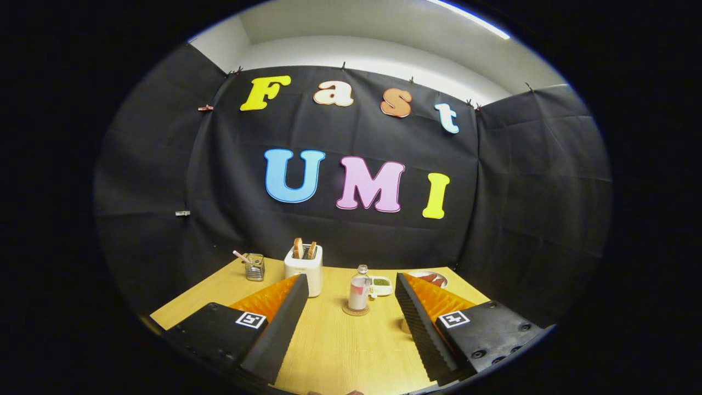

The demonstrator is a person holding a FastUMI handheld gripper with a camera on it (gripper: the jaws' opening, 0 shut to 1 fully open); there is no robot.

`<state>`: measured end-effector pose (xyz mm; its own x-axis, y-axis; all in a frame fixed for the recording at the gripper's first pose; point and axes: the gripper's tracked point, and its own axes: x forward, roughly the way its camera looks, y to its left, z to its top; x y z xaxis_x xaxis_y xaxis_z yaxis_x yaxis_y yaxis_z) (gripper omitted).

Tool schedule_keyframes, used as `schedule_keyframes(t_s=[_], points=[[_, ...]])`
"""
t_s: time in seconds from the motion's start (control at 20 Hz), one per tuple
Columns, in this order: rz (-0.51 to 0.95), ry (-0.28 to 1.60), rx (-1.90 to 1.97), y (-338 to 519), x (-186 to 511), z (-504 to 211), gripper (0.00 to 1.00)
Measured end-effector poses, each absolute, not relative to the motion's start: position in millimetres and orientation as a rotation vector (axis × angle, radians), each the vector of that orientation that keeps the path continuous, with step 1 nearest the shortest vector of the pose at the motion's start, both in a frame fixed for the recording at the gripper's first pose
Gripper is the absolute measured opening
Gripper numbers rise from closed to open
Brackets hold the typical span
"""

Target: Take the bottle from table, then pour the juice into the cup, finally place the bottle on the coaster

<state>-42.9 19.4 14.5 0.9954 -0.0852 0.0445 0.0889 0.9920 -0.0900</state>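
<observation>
Two fingers of the gripper [351, 307] stand wide apart and hold nothing. Beyond them, between the tips, a small clear glass bottle [359, 291] with pale pink juice stands upright on a round cork coaster [356, 311] on the light wooden counter [340, 351]. No readable writing shows on it. A white toaster [304, 267] holds two slices of bread. A small white dish [381, 285] behind the bottle has something green inside.

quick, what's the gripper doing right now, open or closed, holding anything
Gripper: open, fingers spread wide, holding nothing; the bottle stands on its coaster just ahead, between the fingers.
</observation>
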Motion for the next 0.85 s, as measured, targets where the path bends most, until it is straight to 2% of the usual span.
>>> schedule_keyframes(t_s=[0.2,0.55,0.85], points=[[-0.089,-0.034,-0.130,18.7,-48.2,12.3,0.98],[0.017,0.002,-0.212,39.9,-66.3,-13.0,0.97],[0.017,0.009,-0.196,35.8,-76.5,-23.3,0.97]])
